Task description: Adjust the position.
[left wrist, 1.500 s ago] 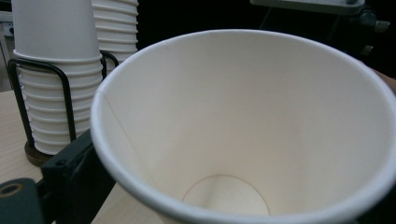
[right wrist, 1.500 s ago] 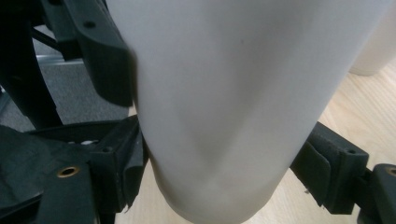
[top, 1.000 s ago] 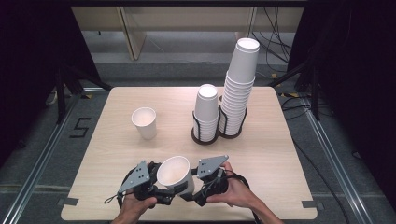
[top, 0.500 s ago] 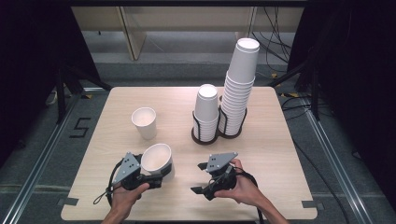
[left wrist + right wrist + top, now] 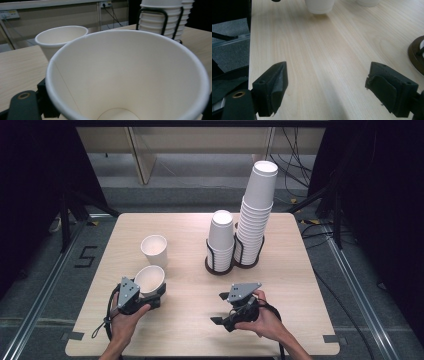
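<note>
cup: matt white paper | table: smooth pale wood grain

The left gripper sits low at the near left, held from behind by the left hand, its fingers clamped tight and aimed away from the person. The right gripper lies near the right, gripped by the right hand and pointing left, its fingers spread wide with nothing between them.
</note>
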Demonstrator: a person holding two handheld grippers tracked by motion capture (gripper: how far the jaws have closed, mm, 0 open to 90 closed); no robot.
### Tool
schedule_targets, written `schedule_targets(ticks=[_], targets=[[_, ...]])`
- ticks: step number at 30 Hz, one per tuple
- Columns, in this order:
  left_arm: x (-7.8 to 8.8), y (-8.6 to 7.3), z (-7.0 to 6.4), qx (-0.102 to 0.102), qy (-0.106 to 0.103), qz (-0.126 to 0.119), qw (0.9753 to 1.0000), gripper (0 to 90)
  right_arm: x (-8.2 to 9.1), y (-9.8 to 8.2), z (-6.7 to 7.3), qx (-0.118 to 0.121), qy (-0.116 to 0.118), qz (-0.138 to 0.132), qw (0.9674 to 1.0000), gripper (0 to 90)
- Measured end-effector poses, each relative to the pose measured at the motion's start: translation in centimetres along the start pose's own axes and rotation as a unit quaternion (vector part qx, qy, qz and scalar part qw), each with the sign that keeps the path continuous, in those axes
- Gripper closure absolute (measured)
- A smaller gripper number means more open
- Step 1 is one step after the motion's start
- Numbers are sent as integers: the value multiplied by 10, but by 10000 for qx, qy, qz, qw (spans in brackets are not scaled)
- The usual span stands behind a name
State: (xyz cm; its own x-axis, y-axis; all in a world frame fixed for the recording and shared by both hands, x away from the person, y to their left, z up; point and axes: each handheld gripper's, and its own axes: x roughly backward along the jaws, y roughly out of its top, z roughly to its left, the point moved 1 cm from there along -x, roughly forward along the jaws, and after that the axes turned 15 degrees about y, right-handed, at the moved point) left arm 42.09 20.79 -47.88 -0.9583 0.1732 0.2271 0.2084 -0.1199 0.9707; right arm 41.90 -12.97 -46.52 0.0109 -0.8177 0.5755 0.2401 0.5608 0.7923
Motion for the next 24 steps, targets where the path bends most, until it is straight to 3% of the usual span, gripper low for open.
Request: schedule_targets(ticks=[8,24], targets=[[-5,-4,13,56,259,72,9996,150,4,-7,-1,-82,-68,35,9999,170],[-10,-7,29,143,560,157,9982,149,12,-16,-1,-161,-191,92,9996,164]])
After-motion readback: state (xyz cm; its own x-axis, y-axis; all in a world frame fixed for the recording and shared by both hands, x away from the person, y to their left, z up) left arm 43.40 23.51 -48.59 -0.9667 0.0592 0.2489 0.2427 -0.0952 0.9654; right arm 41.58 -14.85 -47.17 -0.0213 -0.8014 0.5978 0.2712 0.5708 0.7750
